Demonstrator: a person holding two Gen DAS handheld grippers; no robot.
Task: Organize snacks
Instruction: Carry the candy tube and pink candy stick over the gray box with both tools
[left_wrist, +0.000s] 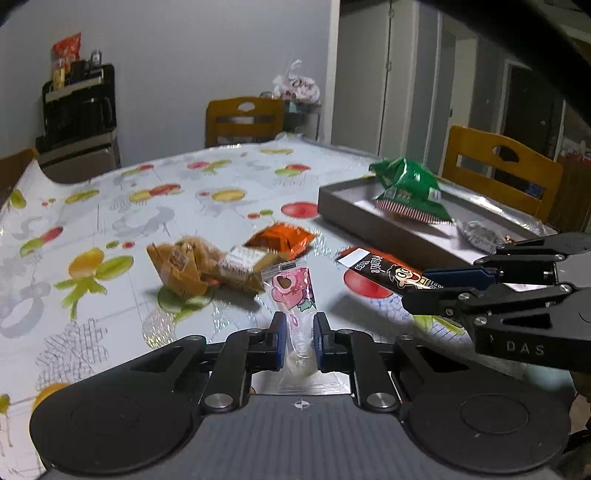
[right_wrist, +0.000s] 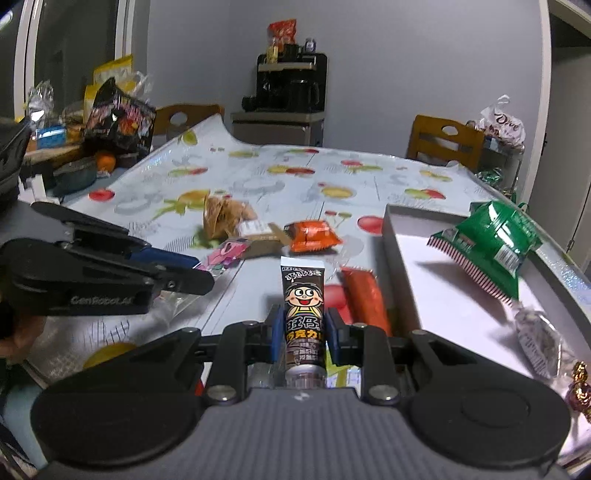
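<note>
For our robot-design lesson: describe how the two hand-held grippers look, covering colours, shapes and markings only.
Both are matte black with a grey ribbed body and two round discs. The left hand-held gripper has black linkage bars, silver pivot bolts and blue finger pads; its side reads "GenRobot.AI". The right hand-held gripper matches, marked "DAS". No cables show.

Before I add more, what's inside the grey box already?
Inside the grey box: a green bag, a silver-wrapped snack and gold-foil candy. The floor under them is hidden.
</note>
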